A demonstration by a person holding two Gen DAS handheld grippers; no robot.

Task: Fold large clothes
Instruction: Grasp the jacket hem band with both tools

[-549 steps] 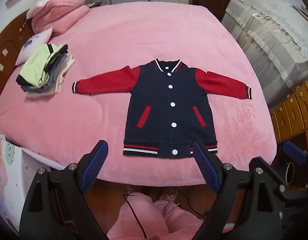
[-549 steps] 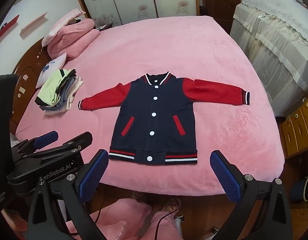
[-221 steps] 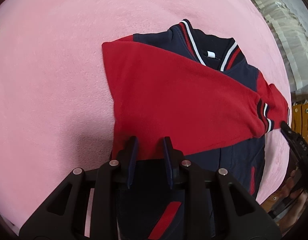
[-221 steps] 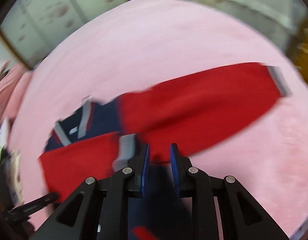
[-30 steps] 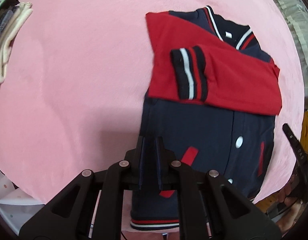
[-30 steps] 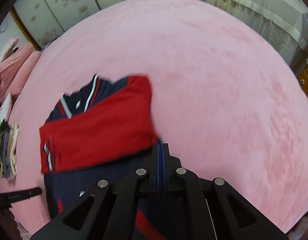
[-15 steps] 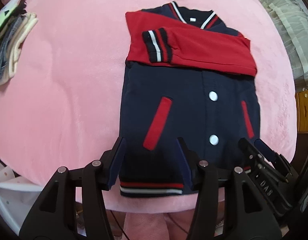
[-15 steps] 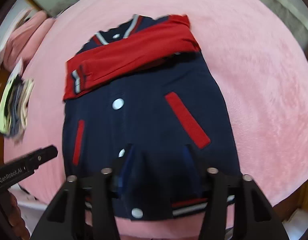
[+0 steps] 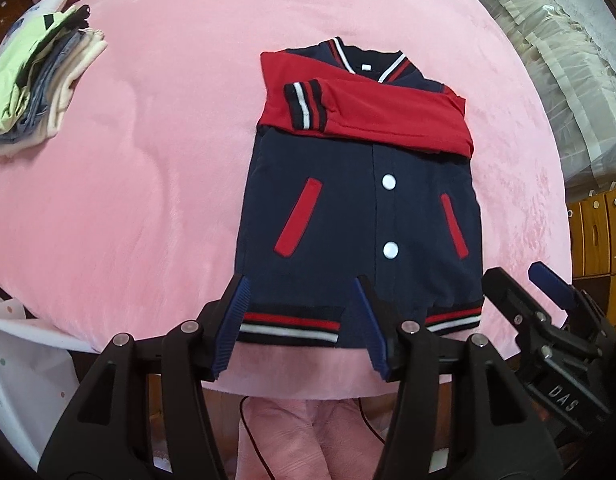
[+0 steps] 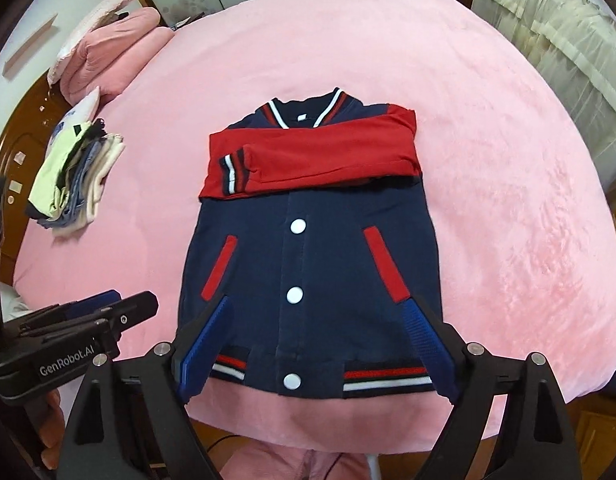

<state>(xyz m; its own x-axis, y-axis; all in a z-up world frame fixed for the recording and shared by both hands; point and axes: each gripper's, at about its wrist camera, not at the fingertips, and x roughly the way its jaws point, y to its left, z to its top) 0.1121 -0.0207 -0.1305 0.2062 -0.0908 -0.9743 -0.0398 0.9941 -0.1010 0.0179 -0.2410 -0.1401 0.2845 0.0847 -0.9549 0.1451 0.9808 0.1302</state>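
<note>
A navy jacket [image 9: 348,208] [image 10: 328,248] with white snap buttons lies flat on the pink bed [image 9: 147,160] [image 10: 488,160]. Both red sleeves [image 9: 388,112] [image 10: 328,156] are folded across its chest, the striped cuff of the upper one at the left. My left gripper [image 9: 299,280] hovers open above the striped hem's left part, holding nothing. My right gripper [image 10: 319,300] hangs over the hem's middle, its jaws opening wide, with nothing between them. Each gripper also shows at the edge of the other's view, the right gripper [image 9: 548,280] and the left gripper [image 10: 107,304].
A stack of folded clothes [image 9: 35,92] [image 10: 75,176] sits at the bed's left side. Pink bedding [image 10: 103,52] lies by the wooden headboard [image 10: 23,128]. Covered furniture [image 10: 568,40] and wooden drawers [image 9: 600,232] stand to the right. The person's pink-trousered legs [image 9: 308,432] are at the bed's near edge.
Both grippers have gone from shut to open, have risen and have drawn back from the jacket's middle to over its hem. The jacket lies still with its sleeves folded.
</note>
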